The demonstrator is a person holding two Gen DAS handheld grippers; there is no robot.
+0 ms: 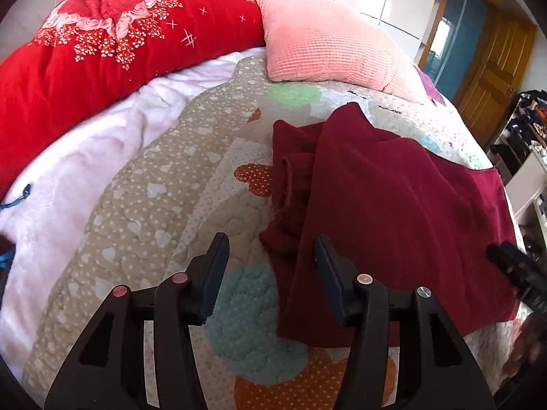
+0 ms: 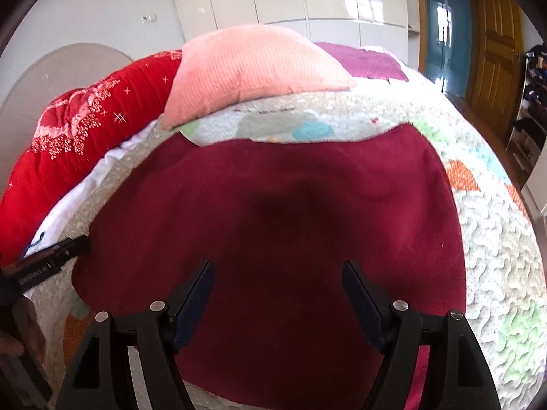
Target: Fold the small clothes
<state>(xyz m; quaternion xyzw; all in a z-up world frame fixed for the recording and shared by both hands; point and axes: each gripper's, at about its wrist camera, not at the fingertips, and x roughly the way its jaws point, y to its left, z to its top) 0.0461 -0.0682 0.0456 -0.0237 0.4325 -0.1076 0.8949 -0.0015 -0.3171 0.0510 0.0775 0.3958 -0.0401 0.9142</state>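
Observation:
A dark red garment (image 1: 393, 212) lies on the patchwork quilt (image 1: 164, 184), partly folded, with a ribbed cuffed part bunched at its left side (image 1: 294, 184). My left gripper (image 1: 271, 249) is open and empty, just above the garment's near left edge. In the right wrist view the garment (image 2: 273, 212) spreads flat and wide. My right gripper (image 2: 277, 273) is open and empty, hovering low over the garment's near part. The right gripper's tip shows at the right edge of the left view (image 1: 512, 266); the left gripper's tip shows at the left of the right view (image 2: 51, 259).
A pink pillow (image 1: 328, 48) and a red flowered duvet (image 1: 112, 44) lie at the bed's far side, with a white blanket (image 1: 68, 177) beside them. A wooden door (image 2: 495, 41) and cluttered shelves (image 1: 526, 126) stand to the right.

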